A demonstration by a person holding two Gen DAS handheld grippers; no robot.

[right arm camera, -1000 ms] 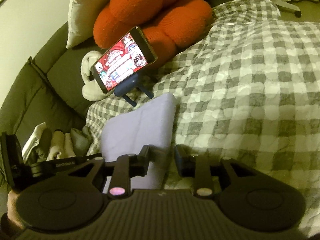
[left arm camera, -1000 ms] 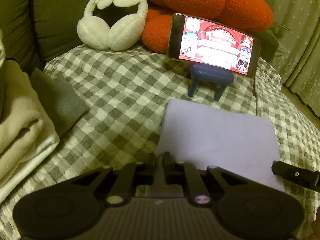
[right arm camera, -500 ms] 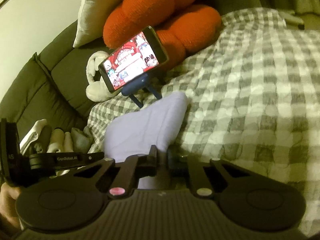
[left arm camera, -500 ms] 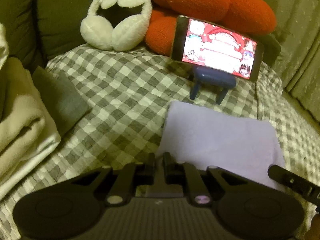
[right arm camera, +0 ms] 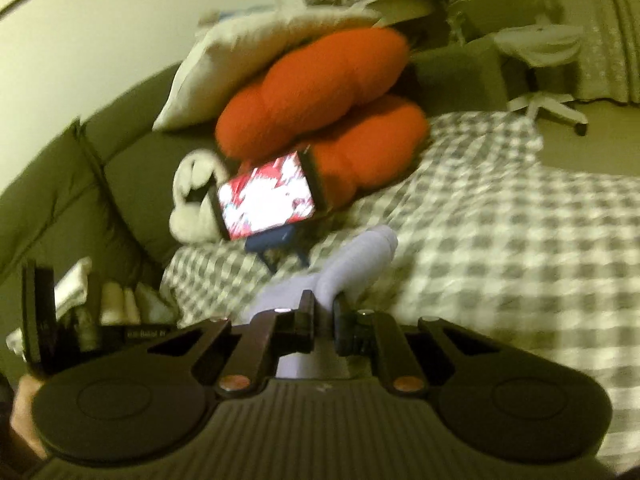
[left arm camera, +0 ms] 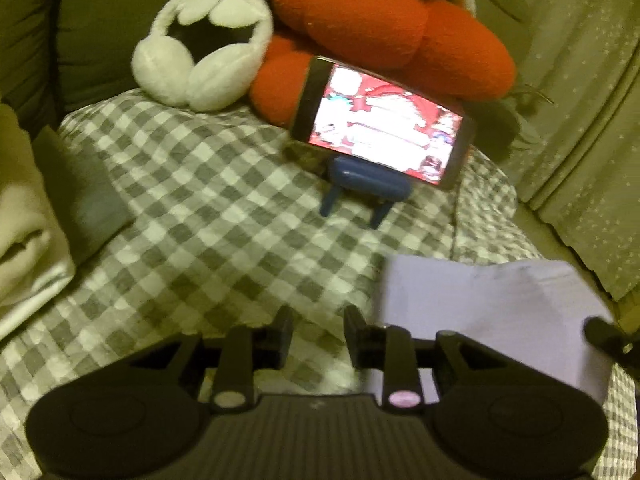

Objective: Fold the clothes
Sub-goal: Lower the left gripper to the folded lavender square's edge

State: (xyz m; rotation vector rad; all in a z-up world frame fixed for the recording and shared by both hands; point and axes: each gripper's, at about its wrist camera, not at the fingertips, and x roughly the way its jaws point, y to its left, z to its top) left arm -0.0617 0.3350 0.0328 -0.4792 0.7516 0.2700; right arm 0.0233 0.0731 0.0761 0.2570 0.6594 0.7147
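Checked grey-and-white bedding [left arm camera: 224, 216] is being used as the folding surface, spread across the whole width of both views. Behind it, a big orange knotted cushion [left arm camera: 384, 28] is being leaned against the dark sofa back [left arm camera: 96, 20], and a pale pillow [right arm camera: 256, 56] is being rested on top of it. Off to the left edge, a stack of folded cream and grey clothes [left arm camera: 28, 216] is being kept clear of the working area, likely as the finished pile.

Out in the open middle, the lavender garment [left arm camera: 492, 312] is being handled: in the right wrist view its near edge is being pinched and raised into a soft ridge [right arm camera: 360, 260], probably so one half can be carried over the other. A phone [left arm camera: 384, 128] is being propped on a small blue stand [left arm camera: 360, 188], screen lit, facing the person, and white fluffy earmuffs [left arm camera: 200, 68] are being left beside it.

The right gripper [right arm camera: 322, 316] is being held clamped on the lavender cloth, its jaws drawn close with only the fabric between them. The left gripper [left arm camera: 316, 332] is being held with jaws apart and nothing between them, checked bedding showing through the gap, the garment's corner lying just to its right.
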